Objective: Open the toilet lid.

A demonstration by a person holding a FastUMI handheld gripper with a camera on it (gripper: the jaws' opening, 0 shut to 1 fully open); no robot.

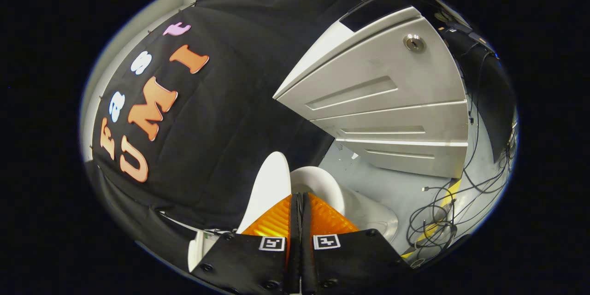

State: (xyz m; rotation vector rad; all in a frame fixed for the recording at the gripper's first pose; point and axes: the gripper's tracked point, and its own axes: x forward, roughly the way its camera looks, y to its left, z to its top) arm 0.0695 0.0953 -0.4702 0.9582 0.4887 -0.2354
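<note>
- I see the grey drawer cabinet, with a keyhole lock near its top corner, well beyond my fingers on the floor.
- The toilet sits just ahead of the gripper, its bowl rim curving off beside the fingertips.
- The toilet lid stands raised, close to upright, leaning toward the cloth wall; I judge the opening nearly or fully done.
- A tangle of black cables lies on the floor beside the toilet, with a yellow strip under it.
- My jaws are pressed together with nothing between them, the tips right beside the lid's edge; I can't tell whether they touch it.
- Risk: if the lid is short of its balance point, pulling away could let it drop shut.
- Risk: pushing further with closed tips could slip off the smooth edge and knock the lid hard against the wall.
</note>
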